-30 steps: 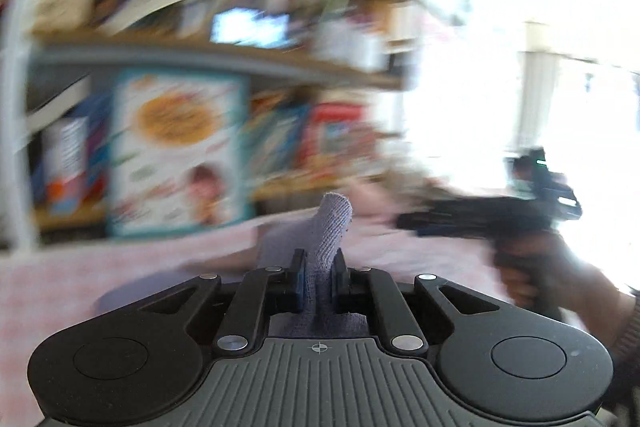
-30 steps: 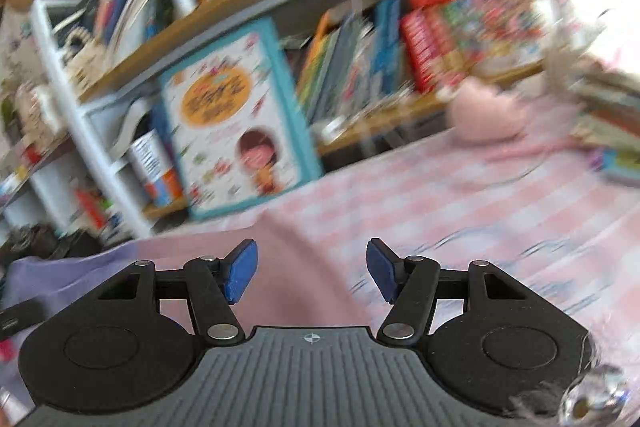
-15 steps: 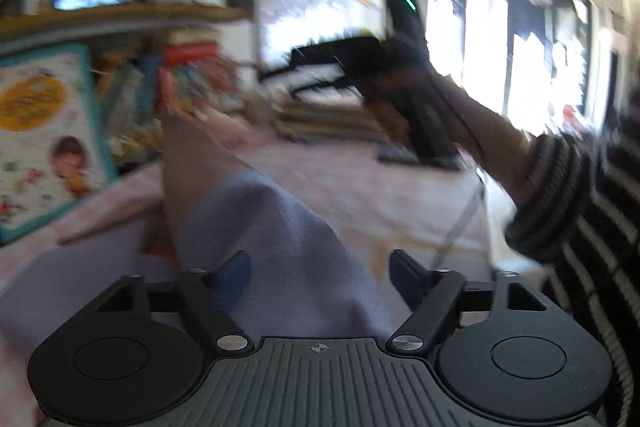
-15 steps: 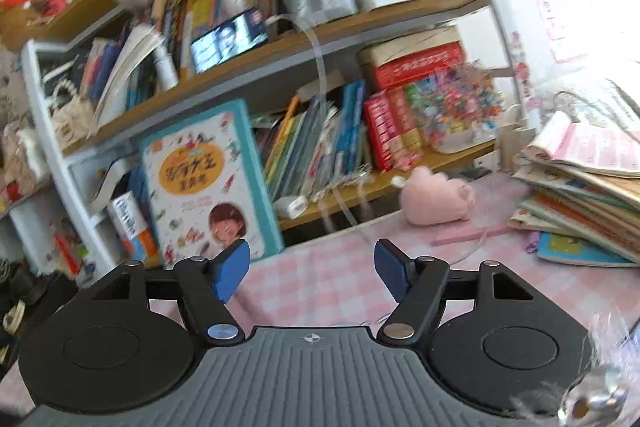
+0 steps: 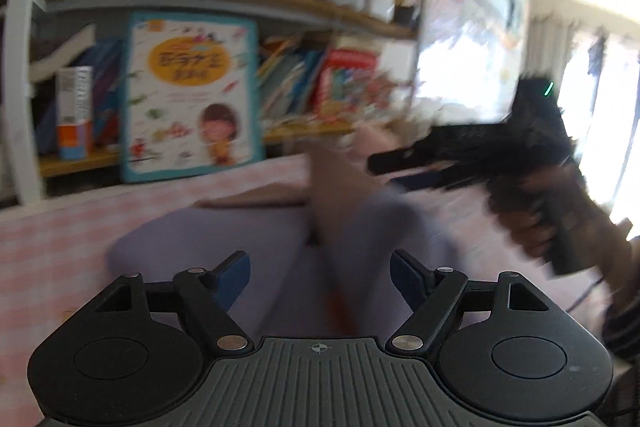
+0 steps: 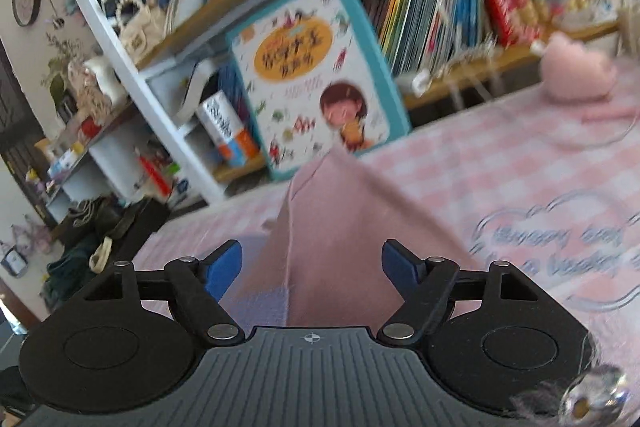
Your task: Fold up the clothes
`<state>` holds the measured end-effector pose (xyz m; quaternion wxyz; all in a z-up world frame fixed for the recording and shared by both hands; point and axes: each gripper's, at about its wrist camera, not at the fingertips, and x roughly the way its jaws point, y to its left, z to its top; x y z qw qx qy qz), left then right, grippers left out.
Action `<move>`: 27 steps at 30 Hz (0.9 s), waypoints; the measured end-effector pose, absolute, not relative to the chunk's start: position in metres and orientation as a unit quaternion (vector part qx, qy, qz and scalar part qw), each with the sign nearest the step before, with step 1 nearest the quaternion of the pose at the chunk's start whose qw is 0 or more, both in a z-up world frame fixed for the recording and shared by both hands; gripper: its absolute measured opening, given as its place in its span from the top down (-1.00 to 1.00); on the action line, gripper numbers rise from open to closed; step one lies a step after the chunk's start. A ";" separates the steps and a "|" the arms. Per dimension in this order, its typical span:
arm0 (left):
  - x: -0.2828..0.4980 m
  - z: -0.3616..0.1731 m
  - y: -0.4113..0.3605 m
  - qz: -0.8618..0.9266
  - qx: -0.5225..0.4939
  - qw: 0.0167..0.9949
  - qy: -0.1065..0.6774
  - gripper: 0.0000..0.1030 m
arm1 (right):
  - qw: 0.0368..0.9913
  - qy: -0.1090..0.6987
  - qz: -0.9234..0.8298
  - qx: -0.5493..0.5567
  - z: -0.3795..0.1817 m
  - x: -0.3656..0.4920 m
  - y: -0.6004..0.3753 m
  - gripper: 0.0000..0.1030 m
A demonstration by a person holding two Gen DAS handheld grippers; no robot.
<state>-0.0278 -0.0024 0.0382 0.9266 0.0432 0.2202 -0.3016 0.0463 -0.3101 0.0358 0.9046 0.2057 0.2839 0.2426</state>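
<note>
A garment lies on the pink checked tablecloth (image 6: 500, 187), blurred in both views. It shows a lavender side (image 5: 224, 239) and a dusty pink side (image 6: 340, 227) folded over it. My left gripper (image 5: 320, 279) is open just above the lavender cloth, with its blue pads wide apart and nothing pinched. My right gripper (image 6: 311, 269) hovers over the pink fold; its jaws are opening and the pads are clear of the fabric. In the left wrist view the right gripper (image 5: 384, 173) appears at the right, held in a hand (image 5: 532, 227) above the garment's far side.
A bookshelf (image 6: 440, 11) packed with books lines the table's far edge. A large picture book (image 6: 316, 75) leans against it. A pink plush toy (image 6: 576, 75) lies at the far right, and a clear printed mat (image 6: 560, 247) lies right of the garment. A bright window (image 5: 592, 67) is at the right.
My left gripper was shut on a lavender fold a second ago; it has opened and let go. The right gripper's jaws have widened. Both views swung across the shelf.
</note>
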 end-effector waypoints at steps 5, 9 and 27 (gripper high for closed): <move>-0.028 0.018 -0.029 -0.249 0.178 0.926 0.221 -0.55 | 0.900 0.298 0.248 0.202 0.027 0.056 -0.291 -0.37; -0.021 0.013 -0.039 -0.243 0.194 0.924 0.224 -0.55 | 0.893 0.316 0.259 0.187 0.020 0.063 -0.280 0.26; -0.007 0.000 -0.059 -0.220 0.229 0.922 0.223 -0.54 | 0.903 0.379 0.109 0.172 0.028 -0.103 -0.379 0.95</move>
